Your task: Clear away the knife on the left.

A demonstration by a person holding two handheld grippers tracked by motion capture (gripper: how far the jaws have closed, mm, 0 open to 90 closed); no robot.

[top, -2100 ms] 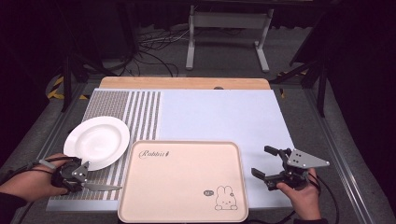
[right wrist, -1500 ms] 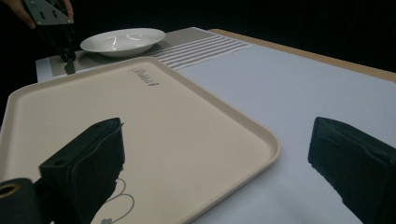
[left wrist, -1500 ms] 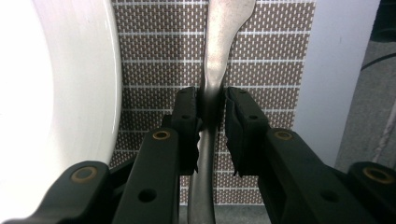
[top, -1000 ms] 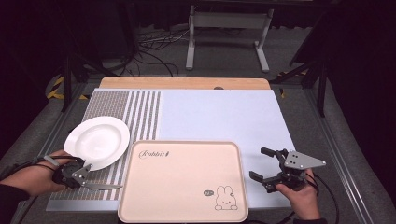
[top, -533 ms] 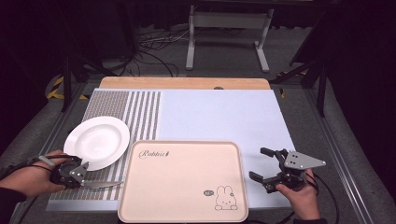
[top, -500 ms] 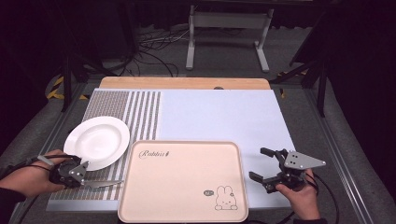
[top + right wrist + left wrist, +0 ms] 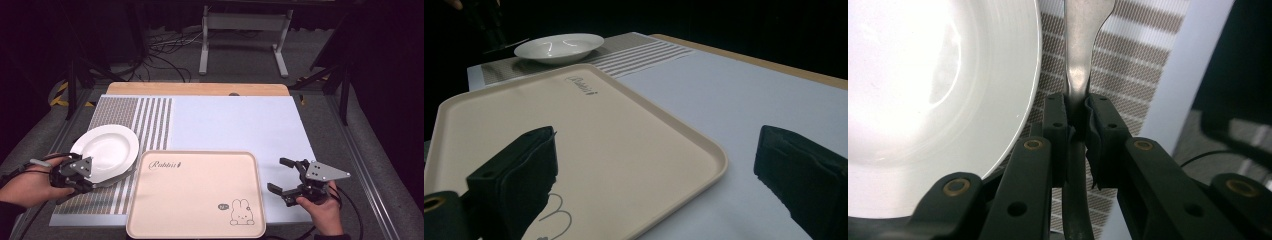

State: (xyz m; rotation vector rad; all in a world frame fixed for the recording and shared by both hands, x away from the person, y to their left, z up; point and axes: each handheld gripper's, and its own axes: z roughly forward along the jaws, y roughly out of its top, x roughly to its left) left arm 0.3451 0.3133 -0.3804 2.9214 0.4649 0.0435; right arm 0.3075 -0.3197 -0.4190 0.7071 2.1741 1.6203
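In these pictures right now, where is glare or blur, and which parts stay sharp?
Left gripper view: the round white plate is overexposed, its surface detail washed out; the metal utensil handle clamped in the left tongs looks sharp. Right gripper view: the near black tongs are soft, the beige rectangular tray clearer. High view: the surroundings are dark, the table evenly lit.
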